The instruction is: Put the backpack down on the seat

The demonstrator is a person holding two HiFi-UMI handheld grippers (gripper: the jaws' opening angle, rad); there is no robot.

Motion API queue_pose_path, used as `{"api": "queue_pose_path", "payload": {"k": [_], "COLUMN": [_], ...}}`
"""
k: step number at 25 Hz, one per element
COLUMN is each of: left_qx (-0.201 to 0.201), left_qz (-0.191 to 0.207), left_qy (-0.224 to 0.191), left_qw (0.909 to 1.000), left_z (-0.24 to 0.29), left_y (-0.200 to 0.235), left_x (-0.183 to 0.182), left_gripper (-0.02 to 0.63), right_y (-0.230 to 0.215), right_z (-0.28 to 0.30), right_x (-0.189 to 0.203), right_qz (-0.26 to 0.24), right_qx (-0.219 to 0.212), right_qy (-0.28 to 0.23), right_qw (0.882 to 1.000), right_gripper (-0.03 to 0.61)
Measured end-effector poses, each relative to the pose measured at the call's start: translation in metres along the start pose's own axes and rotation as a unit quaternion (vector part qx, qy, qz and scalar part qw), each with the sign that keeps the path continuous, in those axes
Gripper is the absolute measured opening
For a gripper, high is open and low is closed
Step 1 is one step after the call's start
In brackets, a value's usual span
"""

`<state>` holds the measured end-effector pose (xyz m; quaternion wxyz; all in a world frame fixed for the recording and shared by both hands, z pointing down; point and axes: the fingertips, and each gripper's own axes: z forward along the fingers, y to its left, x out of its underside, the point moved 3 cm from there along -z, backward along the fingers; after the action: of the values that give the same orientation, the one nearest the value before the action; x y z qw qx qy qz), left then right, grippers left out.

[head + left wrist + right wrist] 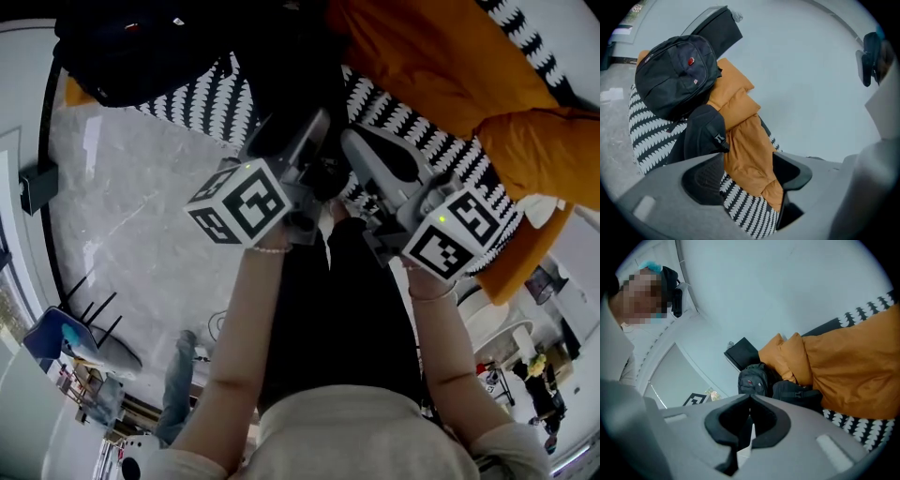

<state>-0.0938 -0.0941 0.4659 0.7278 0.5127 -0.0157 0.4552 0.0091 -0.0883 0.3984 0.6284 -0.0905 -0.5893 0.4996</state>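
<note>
Black fabric backpack (677, 77) is sitting on the black-and-white patterned seat (647, 136), leaning on the puffy orange jacket (745, 140), left gripper (750, 176) spread wide and empty, right gripper (749, 416) pinched together on nothing, but it's perched near the seat's edge so I reckon it could slump off.

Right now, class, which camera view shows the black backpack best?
The left gripper view: the backpack appears whole, resting on the patterned seat beside an orange jacket. The head view cuts it off at the top edge; the right gripper view shows it small.
</note>
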Motion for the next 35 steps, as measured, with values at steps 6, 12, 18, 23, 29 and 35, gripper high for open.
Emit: {"api": "queue_pose_path", "payload": {"k": [6,12,18,23,29,35], "left_qx": [0.027,0.065,0.099,0.125,0.154,0.181], "left_qz": [0.017,0.036,0.069,0.093,0.111,0.14], "left_qy": [-0.01,-0.047,-0.069,-0.09,-0.111,-0.118], "left_qw": [0.9994,0.9961,0.9903,0.9837,0.9755,0.9664], "left_z": [-0.022,-0.057,-0.094,-0.123,-0.151,-0.177], "left_y": [-0.039,-0.083,-0.123,-0.153,-0.19,-0.218], "left_x": [-0.021,-0.045,-0.071,-0.095,-0.117,-0.13], "left_gripper": [0.322,0.295,0.192,0.105,0.02,0.006], "right_y": [0.032,0.071,0.11,0.141,0.182,0.21], "right_z": [-0.007,-0.022,-0.037,-0.047,-0.054,-0.072], "right_x": [-0.023,-0.043,-0.072,-0.104,-0.13,-0.149], "right_qz": [-0.018,-0.02,-0.035,-0.058,-0.094,-0.116], "right_qx": [-0.018,-0.041,-0.054,-0.064,-0.087,-0.093], "right_qy": [-0.011,-0.008,-0.031,-0.06,-0.073,-0.097], "right_qw": [1.0,0.999,0.997,0.994,0.989,0.984], "right_gripper": [0.003,0.003,0.003,0.003,0.003,0.003]}}
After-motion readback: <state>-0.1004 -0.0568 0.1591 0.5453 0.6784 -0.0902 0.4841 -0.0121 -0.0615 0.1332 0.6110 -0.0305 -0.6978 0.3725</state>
